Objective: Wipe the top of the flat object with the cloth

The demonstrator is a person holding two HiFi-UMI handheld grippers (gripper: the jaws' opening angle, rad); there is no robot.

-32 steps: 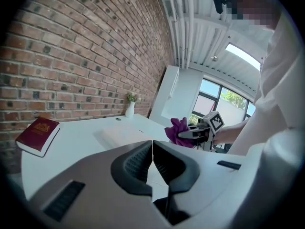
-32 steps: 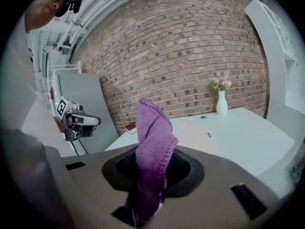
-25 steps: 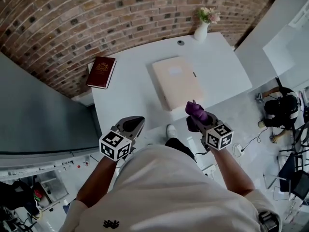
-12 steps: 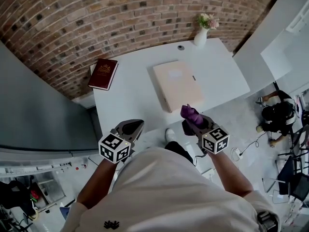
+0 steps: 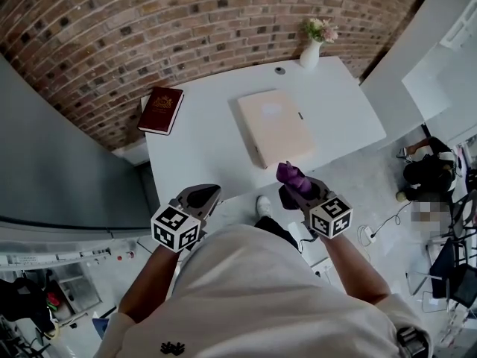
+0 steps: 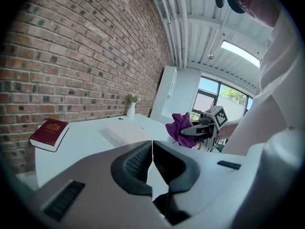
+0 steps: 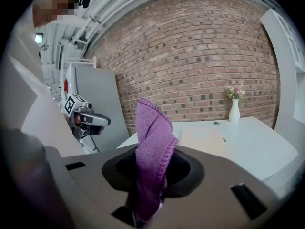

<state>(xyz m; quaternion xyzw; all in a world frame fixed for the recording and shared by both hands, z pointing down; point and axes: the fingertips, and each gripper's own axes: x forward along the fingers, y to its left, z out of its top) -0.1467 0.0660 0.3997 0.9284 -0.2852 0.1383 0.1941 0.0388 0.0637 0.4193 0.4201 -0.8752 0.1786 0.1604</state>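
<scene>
Pinching the purple knitted cloth (image 5: 293, 175) by its bunched end, the right gripper (image 5: 290, 189) hovers short of the cream flat box (image 5: 276, 127) on the white table (image 5: 190, 149); soft and limp, I'd say, the cloth will need pressing flat, while the left gripper (image 5: 203, 198) sits closed on nothing.

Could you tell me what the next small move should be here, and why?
Probably carry the right gripper forward and down until the purple cloth touches the near end of the beige flat object. The cloth is clamped in its jaws, but it hovers short of the object, by the white table's near edge, so nothing is being wiped yet. The left gripper is shut and empty.
</scene>
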